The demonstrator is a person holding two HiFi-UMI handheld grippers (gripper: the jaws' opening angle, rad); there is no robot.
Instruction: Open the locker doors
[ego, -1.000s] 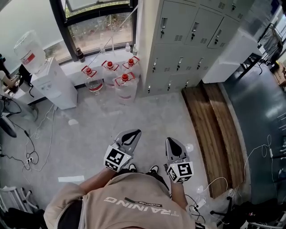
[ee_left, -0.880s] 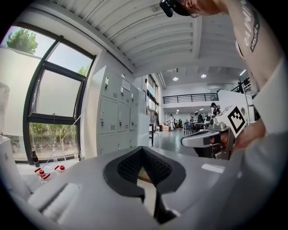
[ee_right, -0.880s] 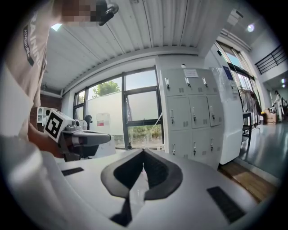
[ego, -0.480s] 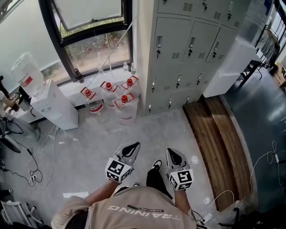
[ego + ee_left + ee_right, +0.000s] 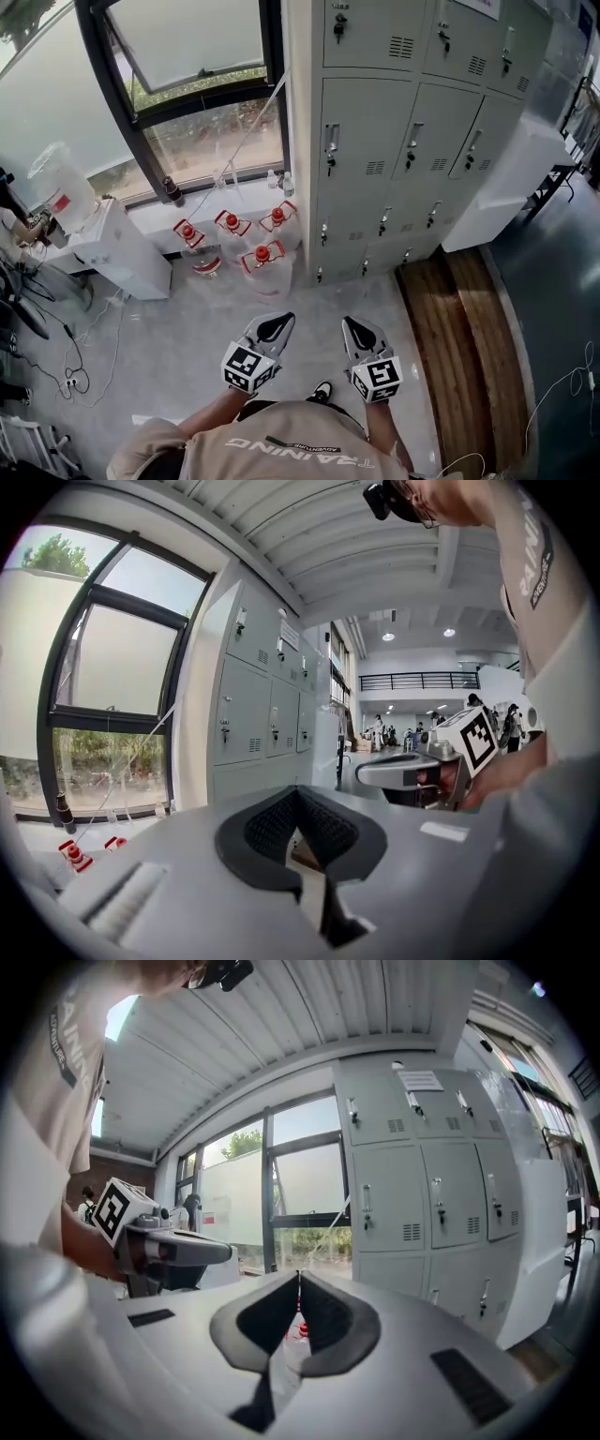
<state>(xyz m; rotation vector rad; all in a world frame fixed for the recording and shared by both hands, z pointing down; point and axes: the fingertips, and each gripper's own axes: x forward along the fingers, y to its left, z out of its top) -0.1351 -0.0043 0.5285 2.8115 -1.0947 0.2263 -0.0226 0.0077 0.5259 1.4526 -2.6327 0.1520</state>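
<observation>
The grey lockers point(image 5: 403, 169) fill the upper right of the frame, every door closed. Left tool point(image 5: 270, 325) and right tool point(image 5: 356, 330) sit low at centre, well apart from them, jaws pressed together on nothing. Best to step close, spread one tool, and pinch a door latch point(image 5: 331, 148) squarely.

Four red-capped water jugs point(image 5: 264, 261) huddle on the floor below the window point(image 5: 197, 56). Left of them stands a white water dispenser point(image 5: 117, 255). Over on the right, wooden planks point(image 5: 464, 328) lie on the floor.
</observation>
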